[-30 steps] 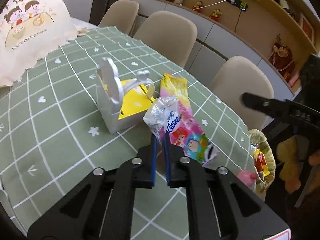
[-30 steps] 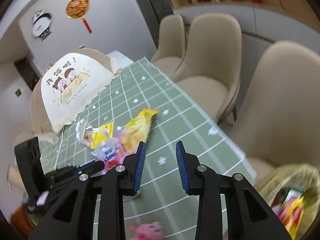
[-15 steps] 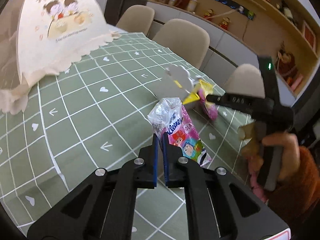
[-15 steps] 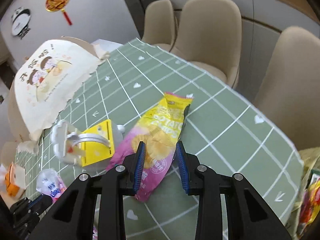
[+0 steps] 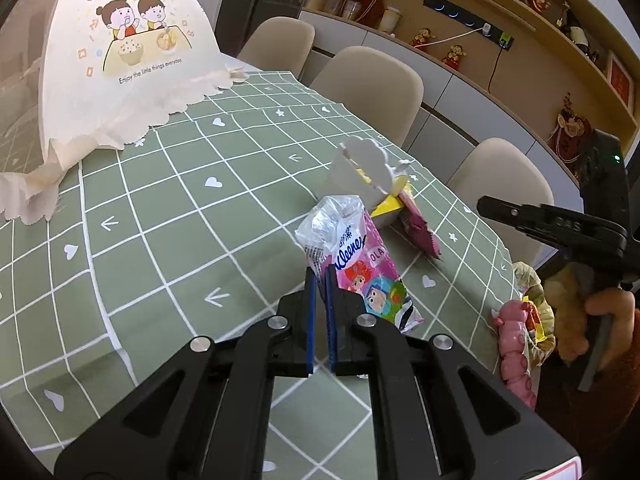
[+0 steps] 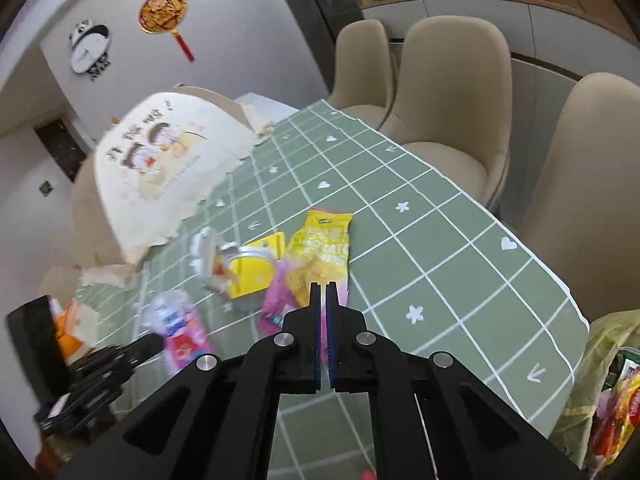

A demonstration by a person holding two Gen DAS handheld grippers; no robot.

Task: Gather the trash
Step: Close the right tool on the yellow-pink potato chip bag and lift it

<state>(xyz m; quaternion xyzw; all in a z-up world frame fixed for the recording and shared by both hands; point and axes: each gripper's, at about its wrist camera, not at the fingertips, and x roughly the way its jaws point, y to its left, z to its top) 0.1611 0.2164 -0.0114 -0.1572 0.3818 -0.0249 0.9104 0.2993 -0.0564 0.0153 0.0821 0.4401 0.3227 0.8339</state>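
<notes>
Left gripper (image 5: 319, 276) jaws clamped on pink Kleenex tissue pack (image 5: 362, 264) held above green checked tablecloth (image 5: 168, 216), right gripper (image 6: 325, 292) jaws just closed, pinching yellow-pink potato chips bag (image 6: 320, 256) beside grey-yellow gift box (image 6: 240, 266).

Trash bag (image 6: 608, 380) cut by frame edge; left gripper (image 6: 152, 344) blurred.

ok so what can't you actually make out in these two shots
- Right wrist view: whether the right gripper, which just closed, pinches the potato chip bag; its fingers cover the contact.
- Right wrist view: tissue pack print, lost to motion blur.
- Right wrist view: trash bag contents, cut off by the frame edge.
- Left wrist view: the chip bag, mostly hidden behind the white and yellow box.
</notes>
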